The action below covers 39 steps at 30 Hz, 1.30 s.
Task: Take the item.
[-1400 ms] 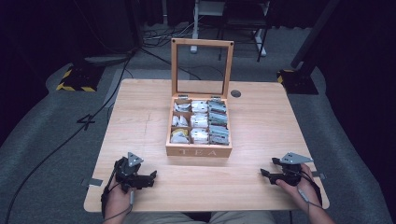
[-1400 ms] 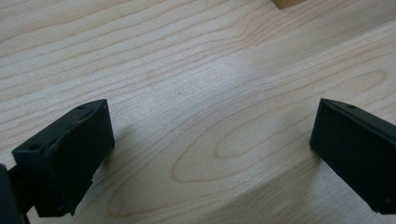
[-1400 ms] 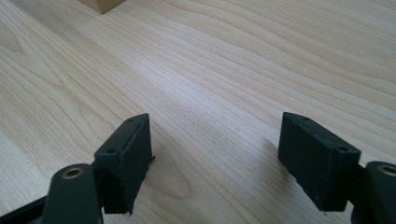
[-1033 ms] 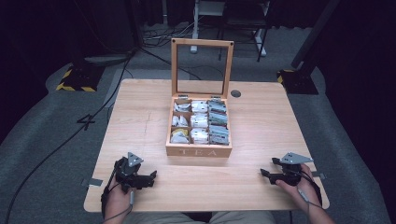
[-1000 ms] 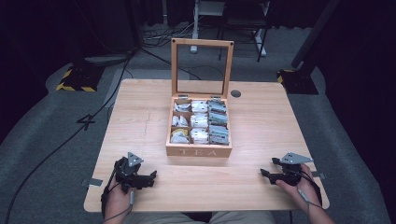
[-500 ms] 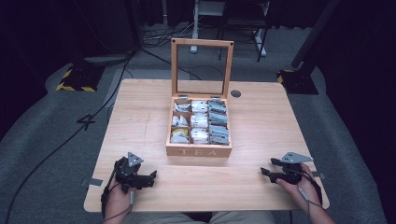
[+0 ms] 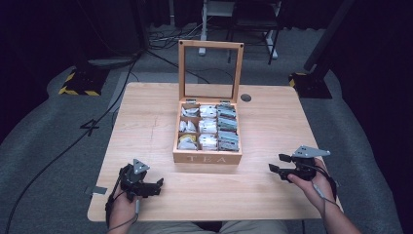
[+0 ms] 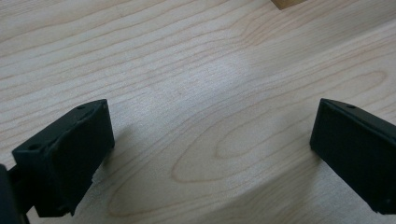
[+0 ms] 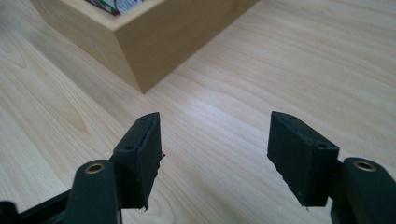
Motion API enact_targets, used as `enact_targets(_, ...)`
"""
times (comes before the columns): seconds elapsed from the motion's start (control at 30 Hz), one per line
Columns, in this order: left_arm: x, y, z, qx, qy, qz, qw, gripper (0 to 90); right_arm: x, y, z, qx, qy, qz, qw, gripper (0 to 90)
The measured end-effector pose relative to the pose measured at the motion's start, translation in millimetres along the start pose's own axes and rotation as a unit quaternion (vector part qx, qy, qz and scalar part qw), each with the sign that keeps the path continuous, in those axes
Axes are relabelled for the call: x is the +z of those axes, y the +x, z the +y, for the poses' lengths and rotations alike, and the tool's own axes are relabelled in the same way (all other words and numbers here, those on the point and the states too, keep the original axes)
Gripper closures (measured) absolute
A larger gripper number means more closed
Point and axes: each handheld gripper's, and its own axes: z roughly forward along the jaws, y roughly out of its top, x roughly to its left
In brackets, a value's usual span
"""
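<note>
The left gripper [image 7: 157, 184] rests on the bench [image 7: 146, 122], fingers wide and empty. In the middle sits the open tea box [image 7: 207, 157], marked "TEA". The right gripper [image 7: 277, 163], fingers wide too, is near it and might bump the box if it rushes.

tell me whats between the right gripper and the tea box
Nothing: bare table lies between the right gripper and the tea box, as the high view and right gripper view show.
</note>
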Motion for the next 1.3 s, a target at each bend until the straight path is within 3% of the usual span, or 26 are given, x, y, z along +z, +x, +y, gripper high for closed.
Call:
enact_targets(0.27, 1.9, 0.3, 1.9, -0.002, -0.001, 0.000, 1.0000, 0.0, 7.1, 10.2, 33.4, -0.016, -0.007, 0.021, 0.9996, 37.7)
enact_targets(0.6, 2.0, 0.7, 2.2, -0.001, 0.000, -0.001, 1.0000, 0.0, 13.2, 14.6, 63.9, -0.034, -0.003, 0.029, 0.9990, 40.2)
enact_targets(0.73, 2.0, 0.6, 2.1, -0.001, 0.000, -0.001, 1.0000, 0.0, 17.3, 18.8, 78.4, -0.037, -0.003, 0.045, 0.9983, 41.5)
enact_targets(1.2, -0.2, 0.4, -0.3, -0.007, 0.000, 0.004, 1.0000, 0.2, 46.2, 31.4, 122.5, -0.050, 0.012, 0.087, 0.9948, 51.9)
enact_targets(1.3, -0.2, 0.5, -0.3, -0.007, 0.000, 0.004, 1.0000, 0.2, 59.4, 43.5, 132.9, -0.060, 0.023, 0.104, 0.9926, 54.5)
